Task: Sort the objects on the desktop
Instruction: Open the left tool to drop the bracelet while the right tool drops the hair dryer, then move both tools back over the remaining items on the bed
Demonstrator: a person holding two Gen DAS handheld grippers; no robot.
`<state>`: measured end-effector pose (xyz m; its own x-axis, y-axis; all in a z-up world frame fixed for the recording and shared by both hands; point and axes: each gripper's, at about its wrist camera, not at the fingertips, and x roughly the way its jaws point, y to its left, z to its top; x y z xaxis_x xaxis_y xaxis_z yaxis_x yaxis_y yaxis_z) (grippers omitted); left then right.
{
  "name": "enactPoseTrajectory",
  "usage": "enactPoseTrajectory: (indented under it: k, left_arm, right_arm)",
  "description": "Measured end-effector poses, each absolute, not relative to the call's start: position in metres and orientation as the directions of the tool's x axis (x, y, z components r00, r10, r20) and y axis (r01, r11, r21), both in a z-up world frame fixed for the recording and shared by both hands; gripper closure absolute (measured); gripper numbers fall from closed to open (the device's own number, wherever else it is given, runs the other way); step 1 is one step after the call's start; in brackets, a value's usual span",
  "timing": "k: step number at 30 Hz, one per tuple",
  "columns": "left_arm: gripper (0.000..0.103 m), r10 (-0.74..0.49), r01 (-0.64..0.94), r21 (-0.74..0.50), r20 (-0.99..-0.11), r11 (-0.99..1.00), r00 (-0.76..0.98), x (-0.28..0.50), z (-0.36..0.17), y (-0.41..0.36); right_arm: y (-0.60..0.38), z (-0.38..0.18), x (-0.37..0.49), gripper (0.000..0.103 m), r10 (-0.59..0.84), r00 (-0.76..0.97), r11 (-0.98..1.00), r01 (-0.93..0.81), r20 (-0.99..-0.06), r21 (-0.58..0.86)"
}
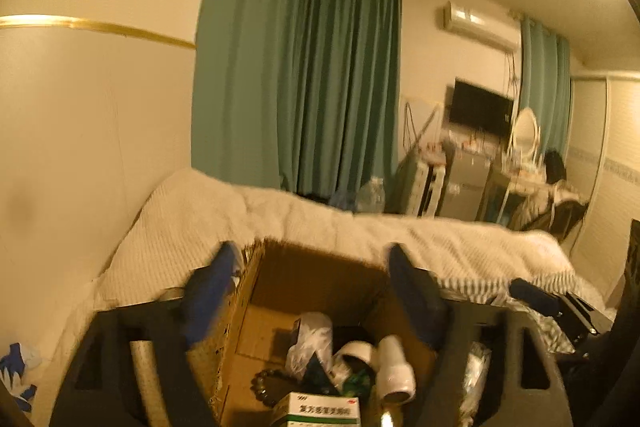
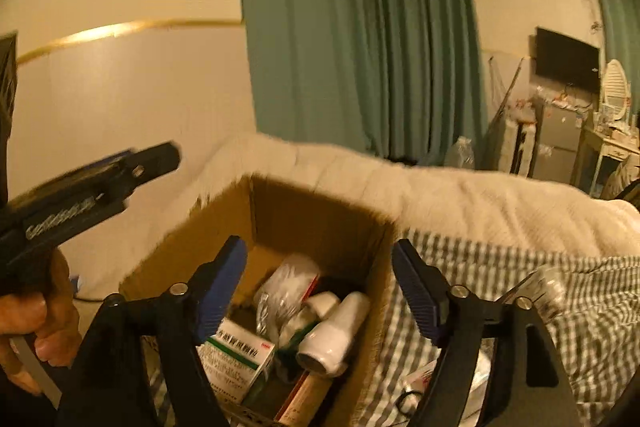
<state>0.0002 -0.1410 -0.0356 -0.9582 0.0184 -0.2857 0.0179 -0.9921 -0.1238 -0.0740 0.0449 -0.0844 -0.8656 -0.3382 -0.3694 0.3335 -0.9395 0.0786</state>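
Left wrist view: open cardboard box sits on the bed, against a white quilt. Inside the box: green-and-white medicine box at the near edge, white cylindrical bottle lying on its side, roll of white tape, crumpled clear plastic bag, dark bead bracelet on the box floor. Left gripper hangs over the box, blue pads spread wide, nothing between them. Tip of the right gripper pokes in at right, mostly cut off. Something blue and white at the bottom left corner, too cut off to name. Frame is motion-blurred; small dark items under the tape are unreadable.

Right wrist view: same cardboard box from the right side, resting beside a grey-and-white checked sheet. Medicine box, white bottle and plastic bag show inside; a tan tube-like item at the bottom edge is cut off. Right gripper is released, pads apart over the box, empty. Left gripper seen side-on at left, held by a hand. Clear packaging at the lower right is hidden behind the gripper finger.
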Motion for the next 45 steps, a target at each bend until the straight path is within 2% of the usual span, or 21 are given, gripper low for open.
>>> enactPoseTrajectory:
  k: [2, 7, 14, 18, 22, 28, 39, 45]
  left_arm:
    - [0.0, -0.003, 0.043, -0.165, -0.235, -0.985, -0.972, 0.01, -0.029, -0.14]
    - [0.0, -0.007, 0.041, -0.14, -0.236, -0.989, -0.972, 0.015, -0.021, -0.121]
    - [0.0, -0.007, 0.023, -0.073, -0.208, -0.997, -0.978, 0.019, -0.022, -0.081]
    - [0.0, 0.008, -0.005, -0.012, -0.225, -1.0, -0.974, 0.017, -0.029, -0.052]
    - [0.0, 0.071, -0.071, -0.009, -0.255, -0.997, -0.964, 0.013, -0.037, -0.028]
    - [0.0, 0.028, -0.043, 0.039, -0.318, -0.998, -0.948, -0.002, -0.059, 0.0]
    - [0.0, 0.162, -0.168, -0.016, -0.375, -0.986, -0.913, -0.003, -0.081, 0.031]
    - [0.0, 0.189, -0.206, 0.006, -0.371, -0.979, -0.909, -0.001, -0.101, 0.063]
  right_arm:
    - [0.063, -0.073, -0.067, 0.018, -0.326, -0.888, -0.945, 0.311, -0.325, 0.097]
    - [0.101, -0.05, -0.049, 0.0, -0.276, -0.925, -0.961, 0.259, -0.26, 0.097]
    - [0.137, -0.039, -0.03, 0.0, -0.188, -0.958, -0.98, 0.197, -0.217, -0.02]
    - [0.16, -0.043, -0.031, 0.0, -0.158, -0.955, -0.987, 0.161, -0.251, 0.009]
    - [0.181, -0.051, -0.033, 0.0, -0.107, -0.952, -0.994, 0.107, -0.286, 0.016]
    - [0.211, -0.064, -0.035, 0.0, -0.08, -0.941, -0.997, 0.068, -0.33, 0.048]
    - [0.252, -0.086, -0.065, 0.0, -0.027, -0.932, -0.997, -0.001, -0.362, 0.077]
    - [0.263, -0.109, -0.102, 0.0, -0.002, -0.903, -0.999, -0.016, -0.43, 0.04]
